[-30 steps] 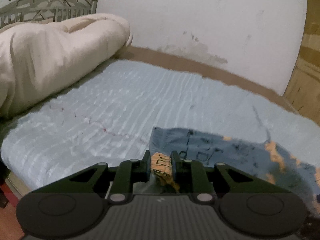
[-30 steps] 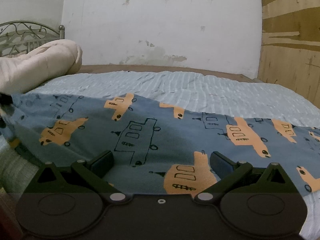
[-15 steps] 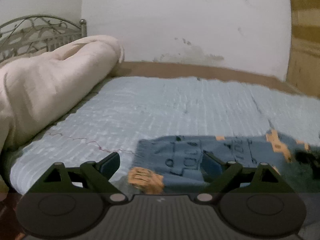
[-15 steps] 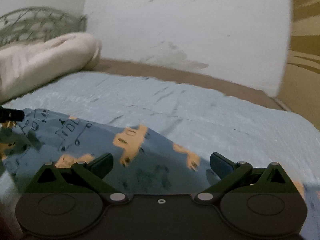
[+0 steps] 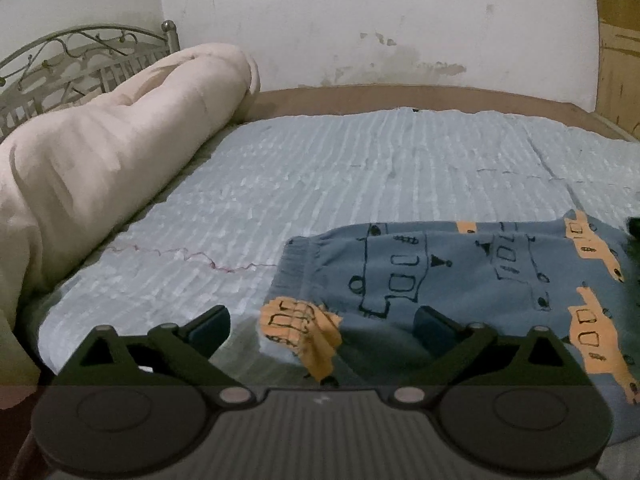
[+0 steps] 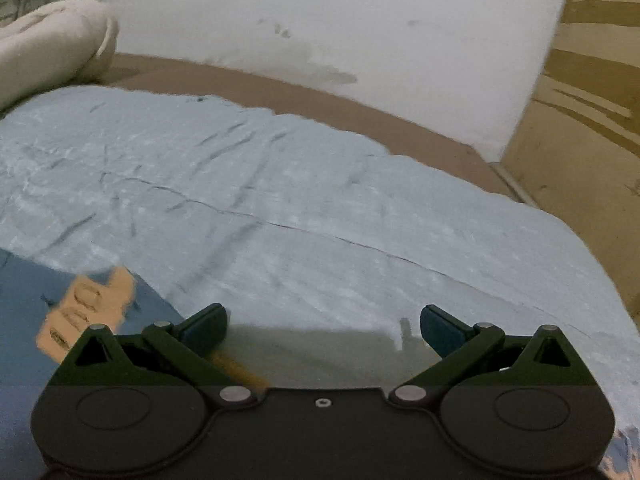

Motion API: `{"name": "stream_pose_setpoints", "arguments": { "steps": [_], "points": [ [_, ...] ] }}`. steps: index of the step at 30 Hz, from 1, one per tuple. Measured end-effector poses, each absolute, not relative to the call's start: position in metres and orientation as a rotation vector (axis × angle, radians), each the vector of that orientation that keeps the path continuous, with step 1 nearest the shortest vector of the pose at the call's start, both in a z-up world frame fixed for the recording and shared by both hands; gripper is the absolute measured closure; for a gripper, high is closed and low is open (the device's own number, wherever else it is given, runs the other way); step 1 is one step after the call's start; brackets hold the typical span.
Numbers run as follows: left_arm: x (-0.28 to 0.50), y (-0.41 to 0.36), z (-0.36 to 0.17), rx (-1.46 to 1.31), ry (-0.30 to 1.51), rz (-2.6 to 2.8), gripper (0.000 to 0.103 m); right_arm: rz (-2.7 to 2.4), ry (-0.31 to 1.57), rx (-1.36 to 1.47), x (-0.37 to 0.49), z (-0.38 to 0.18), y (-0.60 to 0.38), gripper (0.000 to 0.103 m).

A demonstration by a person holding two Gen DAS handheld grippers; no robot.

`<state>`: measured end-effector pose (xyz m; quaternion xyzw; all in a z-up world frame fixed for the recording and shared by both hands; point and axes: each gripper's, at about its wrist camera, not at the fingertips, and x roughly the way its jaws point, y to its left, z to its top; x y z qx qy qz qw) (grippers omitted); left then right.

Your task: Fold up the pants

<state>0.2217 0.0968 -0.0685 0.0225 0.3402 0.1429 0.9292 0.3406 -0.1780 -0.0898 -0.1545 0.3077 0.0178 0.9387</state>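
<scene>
The pants (image 5: 460, 276) are blue with orange and outlined vehicle prints. They lie on the light blue bedspread (image 5: 340, 176), a ribbed cuff at their left end. My left gripper (image 5: 322, 326) is open and empty, just in front of that end, with a curled orange-printed corner between its fingers. In the right wrist view the pants (image 6: 60, 312) show only at the lower left. My right gripper (image 6: 322, 328) is open and empty over the bedspread (image 6: 320, 208).
A rolled cream duvet (image 5: 100, 160) lies along the left side of the bed, in front of a metal headboard (image 5: 60, 64). A white wall (image 5: 380, 20) stands behind the bed. A wooden panel (image 6: 580, 100) stands at the right.
My left gripper opened and let go of the pants corner, which now lies on the bed. My right gripper stayed open and swung right, off the pants and over the bedspread.
</scene>
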Motion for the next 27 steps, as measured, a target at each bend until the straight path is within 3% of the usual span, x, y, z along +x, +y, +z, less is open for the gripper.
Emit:
{"name": "stream_pose_setpoints", "arguments": {
  "steps": [6, 10, 19, 27],
  "points": [
    [0.216, 0.068, -0.059, 0.083, 0.668, 0.253, 0.001, 0.18, 0.49, -0.297, 0.243, -0.08, -0.212, 0.001],
    [0.214, 0.046, -0.055, 0.163, 0.667, 0.233, 0.001, 0.193, 0.496, -0.361, 0.198, -0.1, -0.233, 0.001],
    [0.208, 0.002, -0.043, 0.235, 0.661, 0.205, 0.001, -0.023, 0.451, -0.066, 0.156, -0.104, -0.358, 0.001],
    [0.212, -0.061, -0.039, 0.244, 0.653, 0.12, 0.001, -0.14, 0.386, 0.03, 0.131, -0.101, -0.437, 0.001]
  ]
}}
